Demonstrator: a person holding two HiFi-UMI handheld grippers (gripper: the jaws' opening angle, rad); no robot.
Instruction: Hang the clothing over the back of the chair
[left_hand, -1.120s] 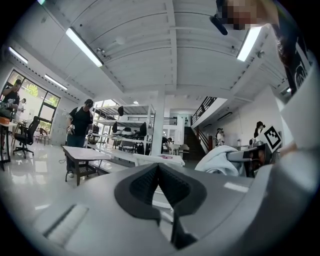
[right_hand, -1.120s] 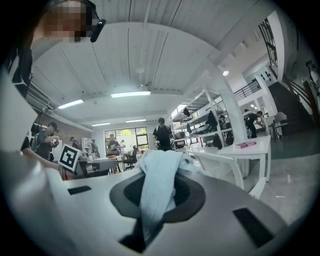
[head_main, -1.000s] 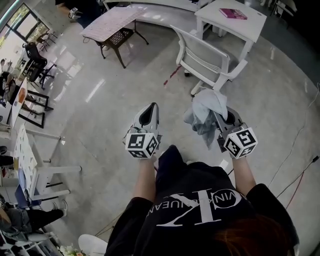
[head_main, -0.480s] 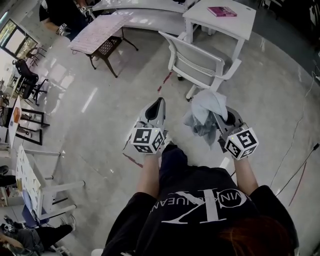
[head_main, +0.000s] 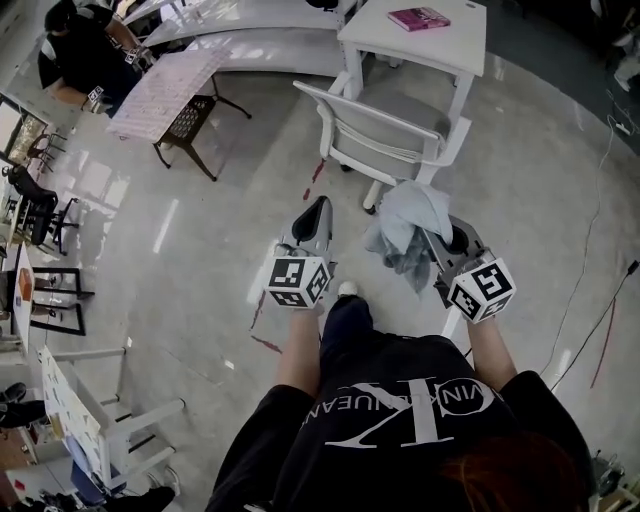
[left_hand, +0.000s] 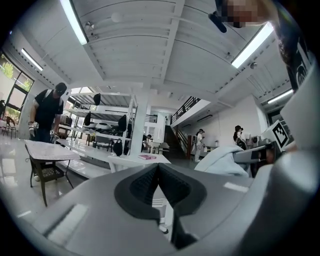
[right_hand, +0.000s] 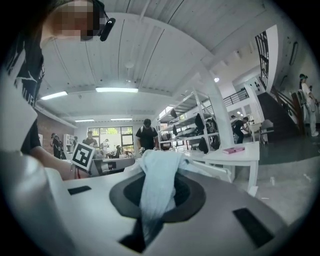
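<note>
Two grippers hover level on the backrest side of the chair (head_main: 392, 128), neither touching it. The right gripper (head_main: 432, 236) is clamped tight on the cloth (head_main: 408, 222), a pale blue bunch that spills over its tip and hangs close to the chair's backrest. The left gripper (head_main: 319, 205) has its jaws pressed together on nothing, farther from the chair, to the chair's left
</note>
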